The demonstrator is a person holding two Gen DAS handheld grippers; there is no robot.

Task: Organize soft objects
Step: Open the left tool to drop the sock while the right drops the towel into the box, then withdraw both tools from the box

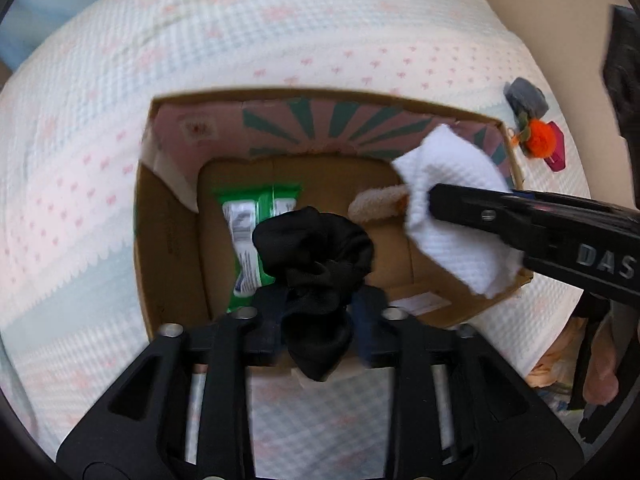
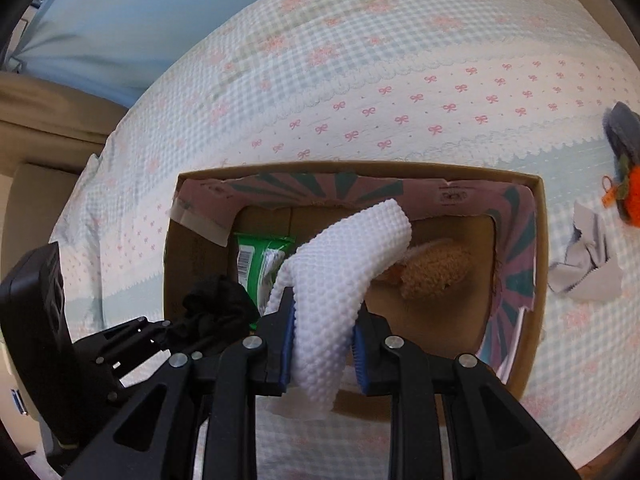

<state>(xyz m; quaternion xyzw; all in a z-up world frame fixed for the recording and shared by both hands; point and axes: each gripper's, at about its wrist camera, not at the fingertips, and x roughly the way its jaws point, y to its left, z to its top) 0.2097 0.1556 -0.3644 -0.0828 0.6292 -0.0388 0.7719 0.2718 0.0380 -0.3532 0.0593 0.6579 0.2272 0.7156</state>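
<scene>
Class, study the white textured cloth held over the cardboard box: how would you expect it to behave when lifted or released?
The white cloth is probably floppy: it arches and droops out of the right gripper. It looks light, bunching without sagging far. Released, it would likely crumple into the cardboard box rather than roll.

A crumpled black sock hangs pinched between the left gripper fingers, over the cardboard box. A white waffle cloth droops folded from the right gripper. Beyond both, a tan fuzzy toy lies inside.
</scene>
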